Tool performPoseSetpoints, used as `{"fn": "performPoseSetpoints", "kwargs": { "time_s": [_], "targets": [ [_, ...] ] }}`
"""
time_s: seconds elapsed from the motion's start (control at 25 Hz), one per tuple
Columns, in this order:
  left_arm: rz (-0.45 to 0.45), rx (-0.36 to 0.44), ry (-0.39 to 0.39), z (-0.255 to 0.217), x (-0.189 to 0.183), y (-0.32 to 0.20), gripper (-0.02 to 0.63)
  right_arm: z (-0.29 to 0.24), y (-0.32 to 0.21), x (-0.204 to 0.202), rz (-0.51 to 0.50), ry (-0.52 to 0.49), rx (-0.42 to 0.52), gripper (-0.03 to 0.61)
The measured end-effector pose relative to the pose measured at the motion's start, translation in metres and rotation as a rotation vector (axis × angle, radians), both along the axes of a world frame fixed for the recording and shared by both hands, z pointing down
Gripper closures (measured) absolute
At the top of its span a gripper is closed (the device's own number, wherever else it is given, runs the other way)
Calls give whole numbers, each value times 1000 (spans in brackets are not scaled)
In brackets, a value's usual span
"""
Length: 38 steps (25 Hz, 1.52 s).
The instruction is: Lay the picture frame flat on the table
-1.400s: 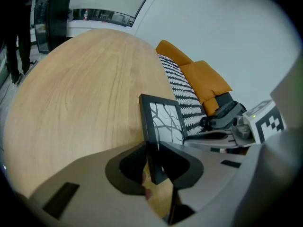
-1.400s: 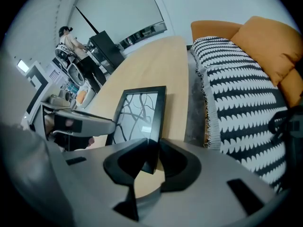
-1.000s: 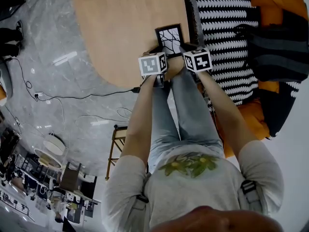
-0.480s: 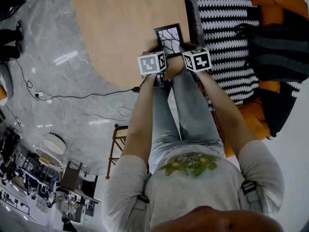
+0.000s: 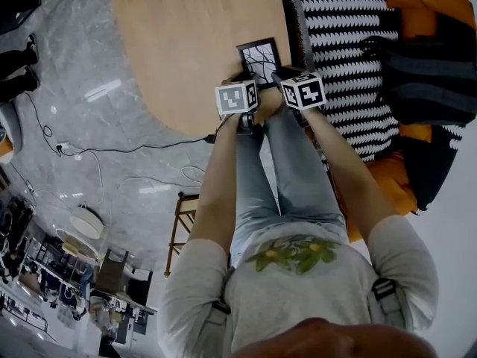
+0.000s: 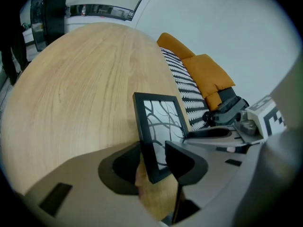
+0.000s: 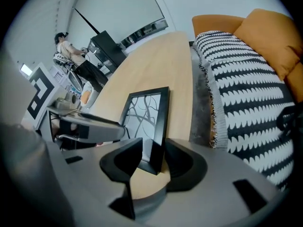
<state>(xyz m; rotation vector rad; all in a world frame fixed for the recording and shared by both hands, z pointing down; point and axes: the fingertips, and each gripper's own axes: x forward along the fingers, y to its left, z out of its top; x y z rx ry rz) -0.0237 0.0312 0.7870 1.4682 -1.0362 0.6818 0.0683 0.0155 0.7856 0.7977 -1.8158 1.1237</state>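
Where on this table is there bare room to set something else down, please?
The wooden table is bare everywhere left of and beyond the picture frame, out to its curved rim. It is crowded only at the near edge beside the striped blanket: there the left gripper and right gripper straddle the frame's corners, jaws having just opened.

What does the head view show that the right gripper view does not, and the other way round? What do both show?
Only the head view: the grey floor with a black cable, and the person's jeans. Only the right gripper view: the right tongs, whose jaws have just been opening and stand apart, with a near corner of the picture frame between them, unpressed; a distant person at the back. Both: the frame on the wooden table, and the striped blanket.
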Motion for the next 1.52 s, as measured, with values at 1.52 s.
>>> {"fn": "performPoseSetpoints", "kwargs": {
  "time_s": [1.52],
  "targets": [
    [16, 162, 24, -156, 1, 7, 598, -163, 15, -24, -85, -94, 163, 572]
  ]
}}
